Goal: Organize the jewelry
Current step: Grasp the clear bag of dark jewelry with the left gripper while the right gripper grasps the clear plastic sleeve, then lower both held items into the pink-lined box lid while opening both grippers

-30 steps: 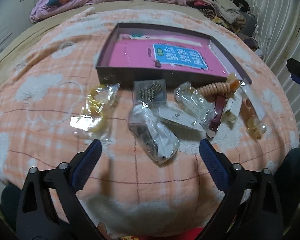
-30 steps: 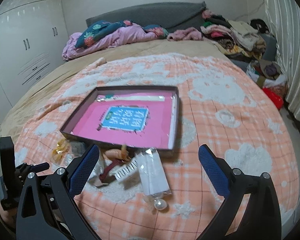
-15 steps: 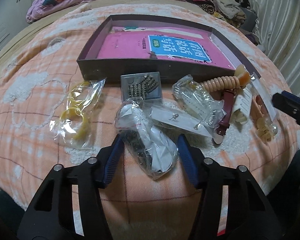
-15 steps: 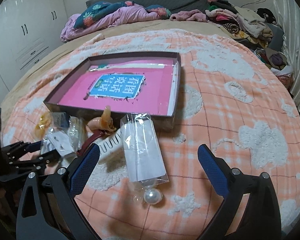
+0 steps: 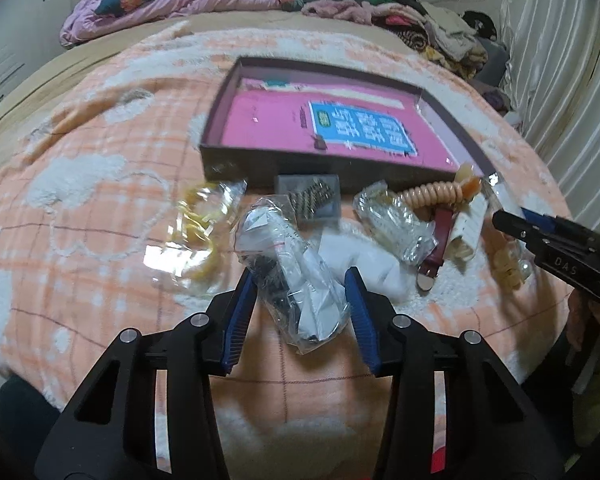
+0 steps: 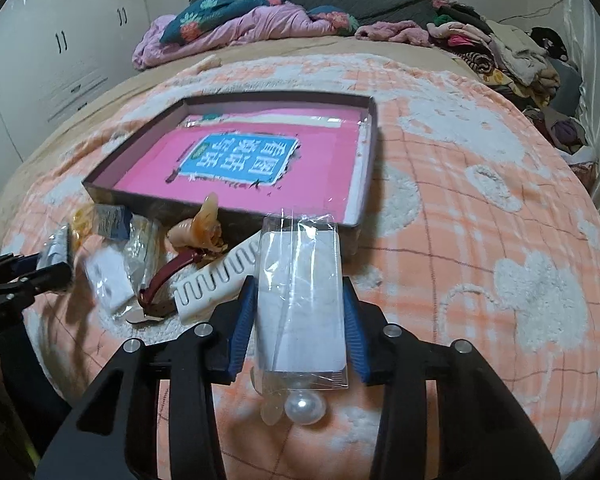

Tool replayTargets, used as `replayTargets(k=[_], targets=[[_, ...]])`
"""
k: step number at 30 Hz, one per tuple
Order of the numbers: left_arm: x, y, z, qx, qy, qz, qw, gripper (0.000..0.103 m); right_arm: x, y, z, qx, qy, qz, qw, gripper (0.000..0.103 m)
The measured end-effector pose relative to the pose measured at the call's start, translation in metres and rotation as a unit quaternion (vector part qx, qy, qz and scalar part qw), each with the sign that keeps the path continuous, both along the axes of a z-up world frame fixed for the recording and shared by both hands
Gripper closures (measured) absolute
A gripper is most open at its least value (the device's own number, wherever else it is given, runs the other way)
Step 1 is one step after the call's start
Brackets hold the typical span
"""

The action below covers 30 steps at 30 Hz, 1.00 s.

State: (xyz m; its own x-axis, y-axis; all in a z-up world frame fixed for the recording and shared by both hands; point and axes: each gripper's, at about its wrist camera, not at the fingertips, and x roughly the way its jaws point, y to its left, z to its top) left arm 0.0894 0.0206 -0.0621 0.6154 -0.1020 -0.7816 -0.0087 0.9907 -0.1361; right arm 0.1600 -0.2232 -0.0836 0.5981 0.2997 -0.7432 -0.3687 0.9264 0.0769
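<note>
On the bed, over its orange checked blanket (image 6: pixel 480 240), the left tool (image 5: pixel 300 312) had just been closing and was clenched on a crumpled clear bag of dark jewelry (image 5: pixel 295 280), its blue pads pressed against both sides of the bag. The right tool (image 6: pixel 297 320) had likewise just been closing, and its pads gripped a flat clear sleeve with a white card (image 6: pixel 302 308) by its long edges; a pearl (image 6: pixel 304 407) showed at the sleeve's near end, by the bed's near edge.

The dark shallow box (image 6: pixel 370 152), lined with a pink sheet, lay further from the near edge toward the middle of the bed. Between it and the tools lay the remaining pieces: a bag of yellow rings (image 5: pixel 197 232), a small grey case of chain (image 5: pixel 312 200), a peach spiral hair tie (image 5: pixel 432 196), a dark red strap (image 6: pixel 167 276) and a white comb-like clip (image 6: pixel 215 280). A heap of clothes (image 6: pixel 239 20) sat at the far end of the bed.
</note>
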Motion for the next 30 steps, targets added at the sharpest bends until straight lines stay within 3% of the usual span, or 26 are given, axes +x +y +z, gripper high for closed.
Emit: replayTargets(k=[11,20,30], targets=[[0.006,0.033,0.03,-0.003,-0.034,0.043,0.9985,0.066,0.004,-0.027,0.038,0.037,-0.044,-0.033,0.998,0.064],[0.035,0.042,0.053,0.0,-0.064,0.058,0.9963,0.066,0.022,-0.015,0.073,0.043,-0.082,-0.019,0.996,0.064],[0.08,0.032,0.061,-0.007,-0.067,0.047,0.9966,0.066,0.057,0.014,0.082,0.062,-0.069,-0.004,0.996,0.063]])
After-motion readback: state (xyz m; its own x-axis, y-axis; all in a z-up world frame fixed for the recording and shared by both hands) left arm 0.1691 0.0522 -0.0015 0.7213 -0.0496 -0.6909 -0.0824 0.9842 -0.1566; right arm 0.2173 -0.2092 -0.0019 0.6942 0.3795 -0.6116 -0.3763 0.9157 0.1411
